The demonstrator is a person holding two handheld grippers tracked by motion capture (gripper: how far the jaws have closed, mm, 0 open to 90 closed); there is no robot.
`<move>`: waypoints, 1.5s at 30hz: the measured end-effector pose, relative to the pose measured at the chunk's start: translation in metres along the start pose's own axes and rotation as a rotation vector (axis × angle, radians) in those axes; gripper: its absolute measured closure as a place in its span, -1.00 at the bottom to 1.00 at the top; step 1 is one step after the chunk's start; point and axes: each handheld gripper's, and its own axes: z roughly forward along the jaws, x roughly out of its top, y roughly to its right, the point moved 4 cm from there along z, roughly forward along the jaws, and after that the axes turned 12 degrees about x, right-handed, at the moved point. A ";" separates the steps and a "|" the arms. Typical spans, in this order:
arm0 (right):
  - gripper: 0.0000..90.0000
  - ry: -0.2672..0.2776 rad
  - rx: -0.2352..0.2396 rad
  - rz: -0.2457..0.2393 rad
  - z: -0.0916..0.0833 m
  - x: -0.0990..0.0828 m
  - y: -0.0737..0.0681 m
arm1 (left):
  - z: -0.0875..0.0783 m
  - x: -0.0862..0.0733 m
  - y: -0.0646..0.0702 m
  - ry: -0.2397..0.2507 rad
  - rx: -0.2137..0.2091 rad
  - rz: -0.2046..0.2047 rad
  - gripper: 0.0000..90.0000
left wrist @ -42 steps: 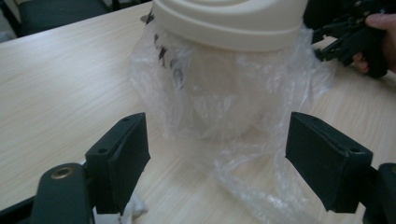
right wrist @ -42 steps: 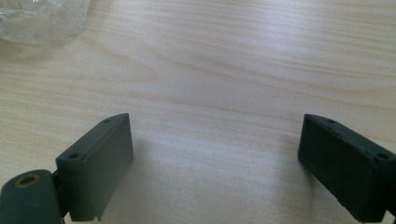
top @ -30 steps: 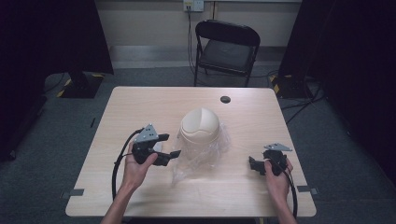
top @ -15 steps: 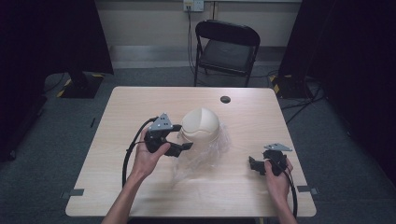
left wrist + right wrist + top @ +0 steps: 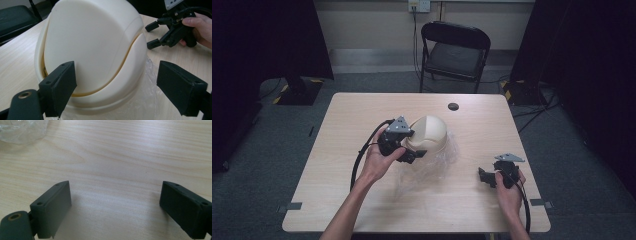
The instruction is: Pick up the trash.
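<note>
A cream dome-shaped shell rests on a crumpled clear plastic bag in the middle of the wooden table. My left gripper is held against the dome's near left side. Its jaws have just been opening and now stand open on either side of the dome's lower edge, with no pad pressing on it. My right gripper lies low over bare table at the right, open, with nothing between its jaws. A corner of the bag lies beyond it.
A small black round disc lies near the table's far edge. A black folding chair stands behind the table. The left gripper's cable loops over the table beside the forearm.
My left gripper has risen and moved right, from the table left of the bag up to the dome's side. The right gripper has not moved.
</note>
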 end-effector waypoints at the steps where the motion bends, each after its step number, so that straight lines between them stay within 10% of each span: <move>1: -0.79 0.000 0.000 -0.001 0.000 0.000 0.000 | 0.002 0.001 0.000 -0.001 -0.001 0.001 -0.65; 10: -0.79 0.001 0.001 0.000 0.000 0.000 0.000 | 0.017 -0.001 0.003 -0.081 0.027 0.070 -0.66; 23: -0.79 0.000 0.000 0.000 0.000 0.000 0.000 | 0.032 -0.002 0.004 -0.149 -0.039 0.117 -0.64; 45: -0.79 0.000 0.000 0.000 0.000 0.000 0.000 | 0.032 0.011 0.009 -0.098 -0.027 0.091 -0.63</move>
